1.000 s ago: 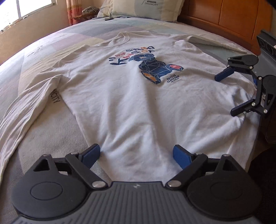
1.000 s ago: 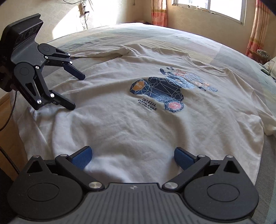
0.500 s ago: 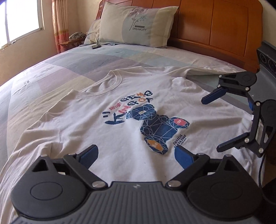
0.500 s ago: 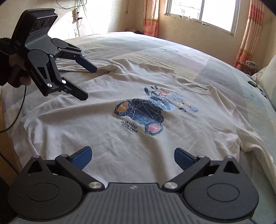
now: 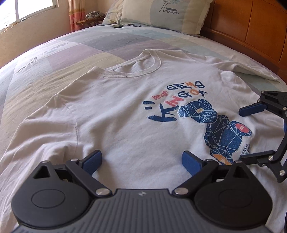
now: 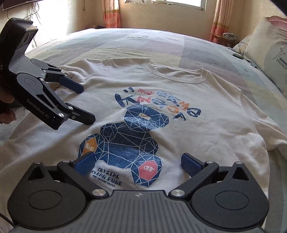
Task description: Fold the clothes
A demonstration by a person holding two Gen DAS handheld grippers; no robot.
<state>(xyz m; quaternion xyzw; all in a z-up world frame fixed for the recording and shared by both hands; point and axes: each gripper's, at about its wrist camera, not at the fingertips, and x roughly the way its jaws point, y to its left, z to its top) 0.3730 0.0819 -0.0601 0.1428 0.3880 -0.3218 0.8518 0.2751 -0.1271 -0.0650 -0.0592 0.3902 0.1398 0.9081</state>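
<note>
A white long-sleeved shirt (image 5: 125,114) with a blue bear print (image 5: 220,129) lies spread flat, face up, on the bed; its collar (image 5: 132,71) points toward the far side. My left gripper (image 5: 141,159) hovers open over the shirt's chest near one armpit seam, nothing between its blue pads. In the right wrist view the shirt (image 6: 206,111) fills the middle and my right gripper (image 6: 134,164) stands open just above the bear print (image 6: 125,143). The left gripper (image 6: 86,105) shows there at the left, open; the right gripper (image 5: 242,134) shows at the left view's right edge, open.
The shirt rests on a pastel patchwork bedsheet (image 5: 75,46). A pillow (image 5: 161,14) leans on the wooden headboard (image 5: 251,26). A small dark item (image 5: 117,26) lies by the pillow. Curtained windows (image 6: 166,1) line the far wall. A hand (image 6: 5,111) holds the left gripper.
Both grippers have moved from the shirt's hem up over its chest toward the collar, staying open. The shirt has not shifted.
</note>
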